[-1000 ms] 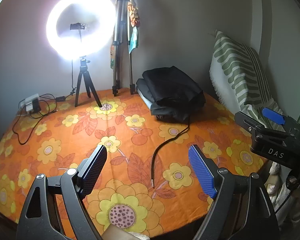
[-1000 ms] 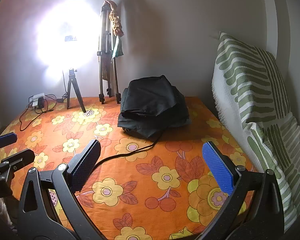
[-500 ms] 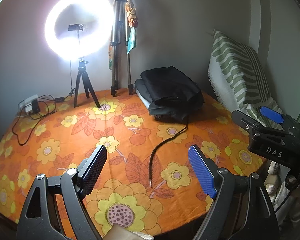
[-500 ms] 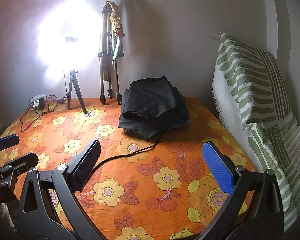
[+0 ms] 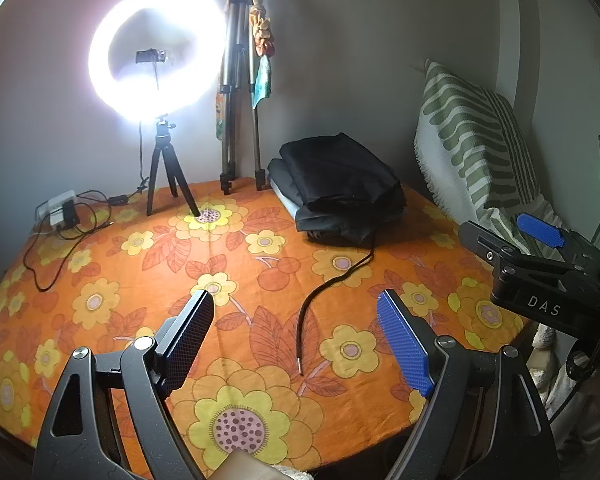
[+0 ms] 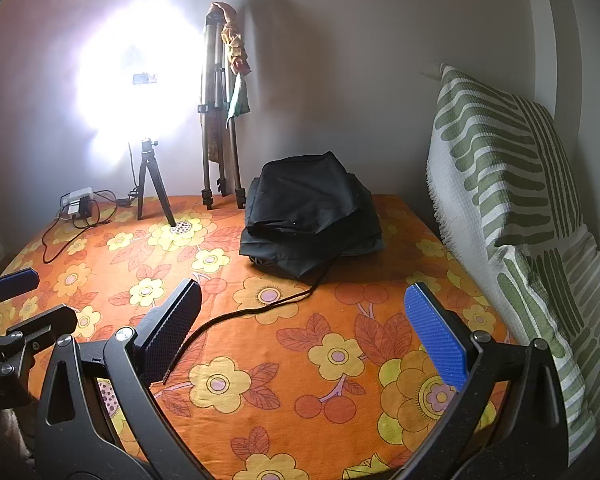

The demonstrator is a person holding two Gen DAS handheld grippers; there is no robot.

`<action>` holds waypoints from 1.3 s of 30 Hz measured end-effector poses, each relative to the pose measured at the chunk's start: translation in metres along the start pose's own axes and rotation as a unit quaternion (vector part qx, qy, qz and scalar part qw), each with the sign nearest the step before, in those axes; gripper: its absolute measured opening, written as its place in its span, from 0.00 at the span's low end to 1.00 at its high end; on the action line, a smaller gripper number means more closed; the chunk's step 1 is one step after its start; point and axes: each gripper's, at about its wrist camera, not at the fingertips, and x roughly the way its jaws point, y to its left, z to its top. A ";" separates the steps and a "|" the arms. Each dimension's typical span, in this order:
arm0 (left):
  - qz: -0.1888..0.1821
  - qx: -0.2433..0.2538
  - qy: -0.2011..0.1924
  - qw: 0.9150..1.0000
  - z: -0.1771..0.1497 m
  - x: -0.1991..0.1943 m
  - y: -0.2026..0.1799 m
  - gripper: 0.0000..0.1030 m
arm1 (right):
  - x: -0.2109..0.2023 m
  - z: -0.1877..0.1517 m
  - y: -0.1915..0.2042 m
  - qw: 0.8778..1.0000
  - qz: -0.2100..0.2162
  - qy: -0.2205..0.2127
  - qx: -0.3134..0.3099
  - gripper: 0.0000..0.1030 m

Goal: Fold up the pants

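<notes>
Folded black pants (image 5: 340,188) lie in a stack at the back of the orange floral cloth (image 5: 100,280), also in the right wrist view (image 6: 308,216). A black drawstring (image 5: 328,288) trails from the stack toward me; it also shows in the right wrist view (image 6: 252,314). My left gripper (image 5: 296,344) is open and empty over the near part of the cloth. My right gripper (image 6: 304,340) is open and empty, also well short of the stack. The right gripper shows at the right edge of the left wrist view (image 5: 532,256).
A lit ring light on a small tripod (image 5: 156,80) and a folded tripod (image 5: 240,100) stand at the back wall. A power strip with cables (image 5: 60,212) lies at the back left. A green-striped pillow (image 6: 512,200) leans on the right.
Both grippers have shifted slightly; the view of the pants stack moved a little. Jaws stay open and nothing was taken hold of.
</notes>
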 end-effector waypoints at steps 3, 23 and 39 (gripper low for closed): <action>-0.006 -0.004 0.002 1.000 0.001 0.000 0.001 0.81 | 0.000 0.001 0.000 1.000 0.000 0.000 0.000 1.00; -0.005 -0.003 0.001 1.000 0.000 0.000 0.005 0.81 | -0.001 0.000 0.000 1.000 -0.001 0.000 0.001 1.00; 0.005 -0.004 -0.012 1.000 -0.003 -0.004 0.008 0.81 | -0.002 -0.001 0.006 1.000 0.000 0.002 0.000 1.00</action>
